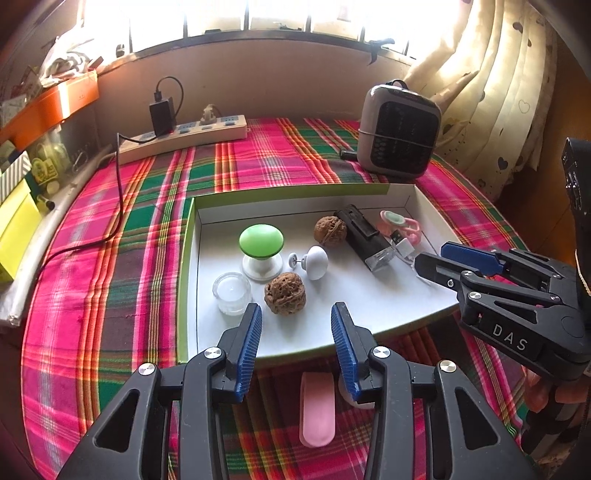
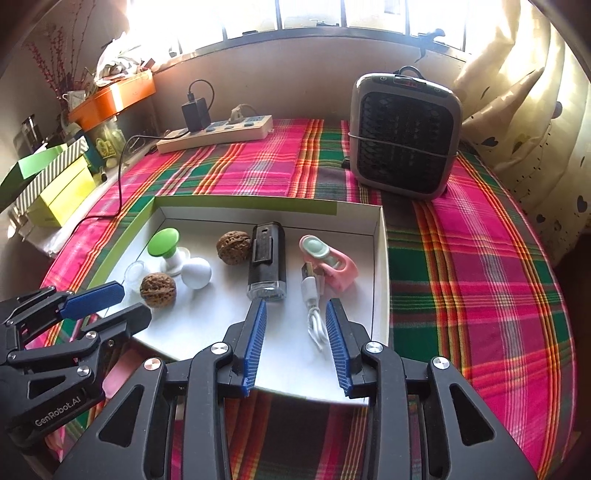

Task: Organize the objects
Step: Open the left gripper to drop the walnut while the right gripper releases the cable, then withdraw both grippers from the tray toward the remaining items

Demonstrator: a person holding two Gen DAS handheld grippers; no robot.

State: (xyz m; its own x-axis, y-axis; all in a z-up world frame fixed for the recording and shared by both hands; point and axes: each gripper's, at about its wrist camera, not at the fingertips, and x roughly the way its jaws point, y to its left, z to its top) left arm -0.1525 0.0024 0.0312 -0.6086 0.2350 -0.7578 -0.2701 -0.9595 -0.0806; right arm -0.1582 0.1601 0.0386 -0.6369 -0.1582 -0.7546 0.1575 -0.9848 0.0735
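Sunlight floods a barred window (image 2: 332,14) above a plaid-covered table (image 2: 480,258), heart-print curtains (image 2: 535,110) hanging alongside.

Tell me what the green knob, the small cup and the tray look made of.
Green knob: glossy, probably plastic or painted, with a window glare on its cap. Small cup: clear glass or plastic; you see through its wall. Tray: matte white card, apparently, with thin folded walls and green outside.

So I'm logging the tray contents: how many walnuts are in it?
2. One walnut lies near the tray's front, beside the clear cup. The other walnut lies further back, against the black device. None seems hidden.
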